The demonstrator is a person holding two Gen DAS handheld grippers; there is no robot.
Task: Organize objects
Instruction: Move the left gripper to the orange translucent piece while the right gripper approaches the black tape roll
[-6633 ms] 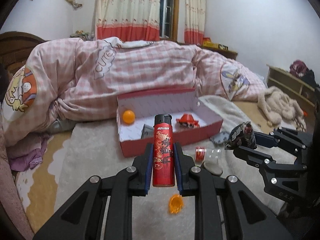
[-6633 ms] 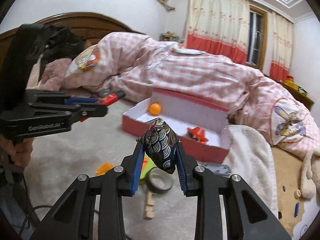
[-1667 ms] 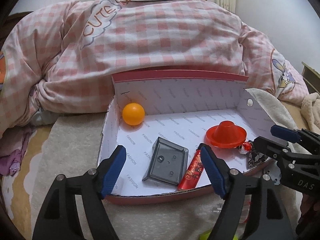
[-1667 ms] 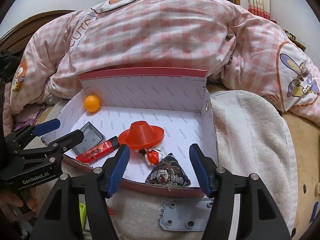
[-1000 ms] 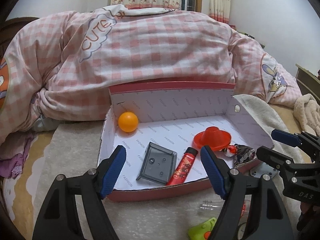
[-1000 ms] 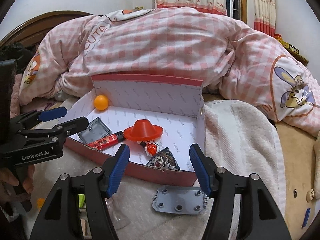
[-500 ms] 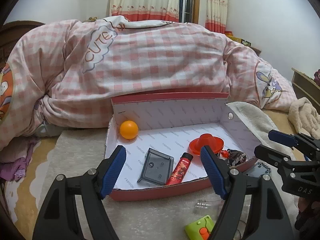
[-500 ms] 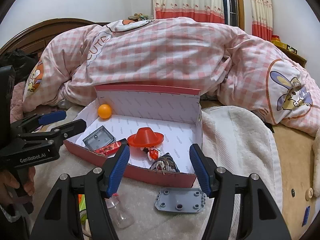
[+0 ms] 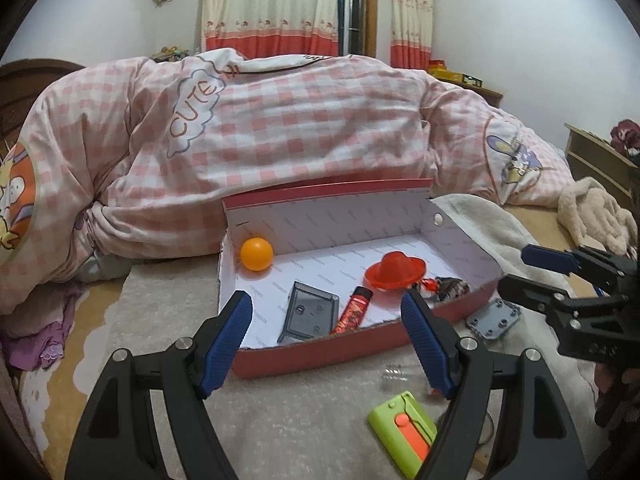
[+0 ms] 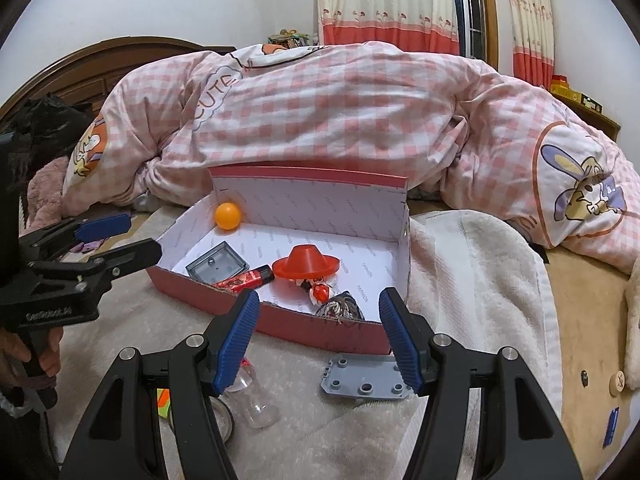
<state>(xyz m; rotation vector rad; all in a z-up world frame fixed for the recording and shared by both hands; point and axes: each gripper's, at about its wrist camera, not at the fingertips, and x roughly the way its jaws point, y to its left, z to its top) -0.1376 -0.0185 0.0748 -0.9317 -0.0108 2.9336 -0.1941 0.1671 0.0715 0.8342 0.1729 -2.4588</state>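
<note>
1. Now your left claw (image 9: 326, 340) gapes wide and empty before the red box (image 9: 320, 354) on the bed.
2. Your right claw (image 10: 316, 336) is likewise open, holding nothing.
3. Lighter (image 9: 356, 310), pouch (image 10: 340, 306), ball (image 9: 257, 254) and red hat (image 9: 396, 276) lie inside the box.

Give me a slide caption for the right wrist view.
Open right gripper before red box holding orange ball, lighter.

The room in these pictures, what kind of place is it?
Most likely a home bedroom: a pink checked duvet heaped on a bed with a wooden headboard, and curtains over a window.
</note>
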